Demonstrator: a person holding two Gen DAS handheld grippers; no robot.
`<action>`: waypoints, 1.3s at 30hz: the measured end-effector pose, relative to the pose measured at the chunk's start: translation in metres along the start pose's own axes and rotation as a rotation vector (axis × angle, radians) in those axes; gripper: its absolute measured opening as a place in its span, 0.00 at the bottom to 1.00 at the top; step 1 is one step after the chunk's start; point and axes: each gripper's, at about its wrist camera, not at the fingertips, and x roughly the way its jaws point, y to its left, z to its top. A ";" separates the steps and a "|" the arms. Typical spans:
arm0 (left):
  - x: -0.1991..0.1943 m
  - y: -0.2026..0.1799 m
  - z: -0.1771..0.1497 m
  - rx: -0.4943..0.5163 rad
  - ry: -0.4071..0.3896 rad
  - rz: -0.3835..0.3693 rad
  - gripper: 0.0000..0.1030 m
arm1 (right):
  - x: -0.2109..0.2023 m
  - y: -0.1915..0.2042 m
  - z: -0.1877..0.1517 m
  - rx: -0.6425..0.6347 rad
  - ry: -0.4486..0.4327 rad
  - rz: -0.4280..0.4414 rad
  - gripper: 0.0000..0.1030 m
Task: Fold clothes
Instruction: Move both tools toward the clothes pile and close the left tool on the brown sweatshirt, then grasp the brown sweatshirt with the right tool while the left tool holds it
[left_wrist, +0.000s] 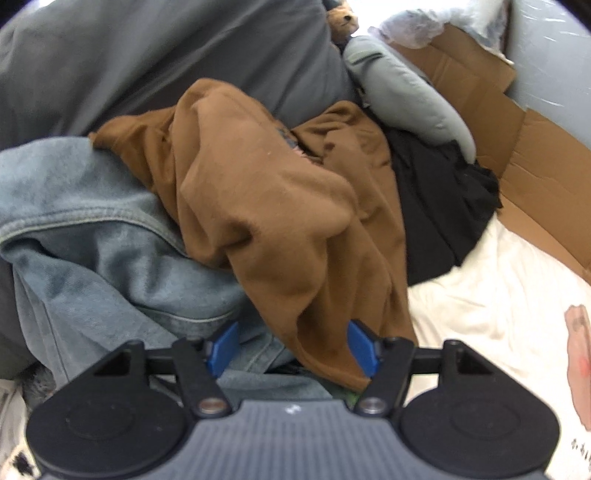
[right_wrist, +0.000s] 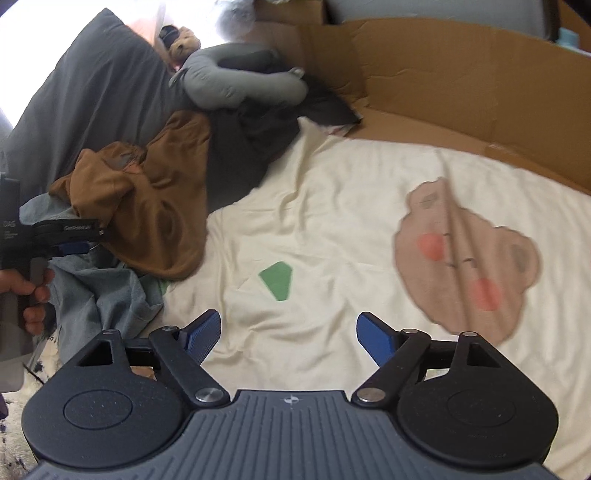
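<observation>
The left tool (left_wrist: 293, 345) points steeply down at the clothes pile on the bed. Its blue pads (left_wrist: 224, 347) stand partly apart, with the lower hem of the brown garment (left_wrist: 273, 206) lying between them and the denim garment (left_wrist: 92, 229) beneath; whether the pads press on the cloth cannot be told. In the right wrist view the left tool (right_wrist: 79, 242) enters from the left edge of the picture, its body roughly level across the frame, tips at the junction of brown and denim fabric. The left hand (right_wrist: 31, 291) grips its handle from below, fingers wrapped around it.

The right tool (right_wrist: 288, 332) is pitched down over the cream bedsheet (right_wrist: 332, 206). Its jaws stand wide with only bare sheet between the pads (right_wrist: 201, 334); nothing is held. A green patch (right_wrist: 277, 279) on the sheet lies just ahead of the tips, and a bear print (right_wrist: 469, 254) lies ahead toward the right.

The brown garment is crumpled on top of the pile at the left side of the bed, overlapping the denim garment and touching a black garment (left_wrist: 439, 206). A grey neck pillow (left_wrist: 406, 96) rests behind the black garment. A dark grey pillow (left_wrist: 166, 62) lies behind the pile. Cardboard (right_wrist: 461, 74) lines the far edge of the bed.
</observation>
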 end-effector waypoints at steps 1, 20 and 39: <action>0.004 0.001 0.000 -0.010 0.003 -0.002 0.61 | 0.004 0.003 0.001 -0.010 0.002 0.011 0.80; 0.010 0.009 -0.012 -0.107 -0.048 -0.057 0.05 | 0.114 0.046 0.023 -0.050 0.001 0.233 0.64; -0.056 0.061 -0.039 -0.085 -0.045 0.001 0.03 | 0.178 0.092 0.050 0.062 0.031 0.360 0.64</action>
